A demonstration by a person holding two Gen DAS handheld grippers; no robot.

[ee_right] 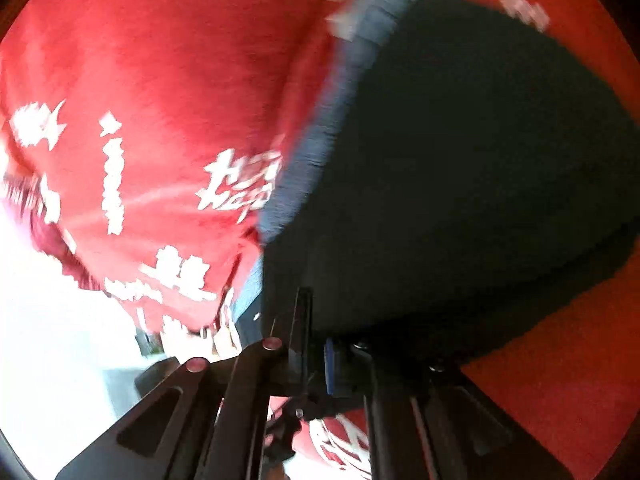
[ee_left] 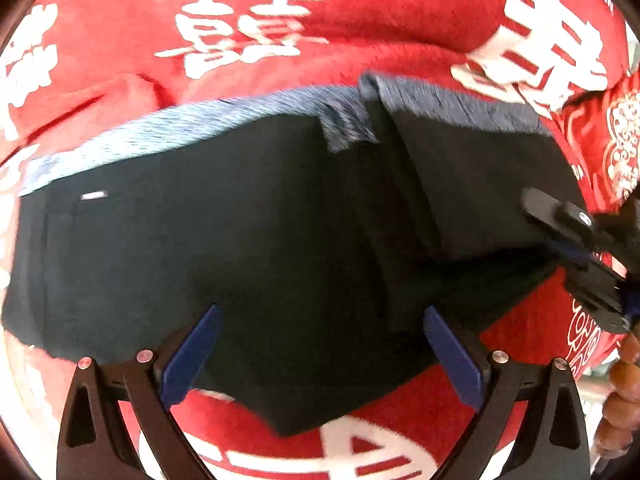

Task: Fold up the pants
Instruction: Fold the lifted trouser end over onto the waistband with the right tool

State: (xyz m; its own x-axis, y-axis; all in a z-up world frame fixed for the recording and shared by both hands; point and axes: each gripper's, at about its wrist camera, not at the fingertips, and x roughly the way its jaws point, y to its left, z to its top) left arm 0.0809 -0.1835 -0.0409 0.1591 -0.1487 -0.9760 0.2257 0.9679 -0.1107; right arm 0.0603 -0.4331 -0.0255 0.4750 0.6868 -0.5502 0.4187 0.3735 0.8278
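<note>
A: What lies nearest?
B: The left gripper, blue pads spread wide and holding nothing, over dark matte pants with a ribbed grey waistband.
A: And past the pants?
B: The right gripper clamped on their edge; fuzzy red blanket with white characters underneath

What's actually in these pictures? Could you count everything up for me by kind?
Dark pants with a grey waistband: 1
Red cloth with white characters, spread underneath: 1
Hand-held grippers: 2, the left hand-held gripper open above the pants, the right hand-held gripper shut on the pants' edge
Person's hand, at the frame edge: 1
Total: 5
</note>
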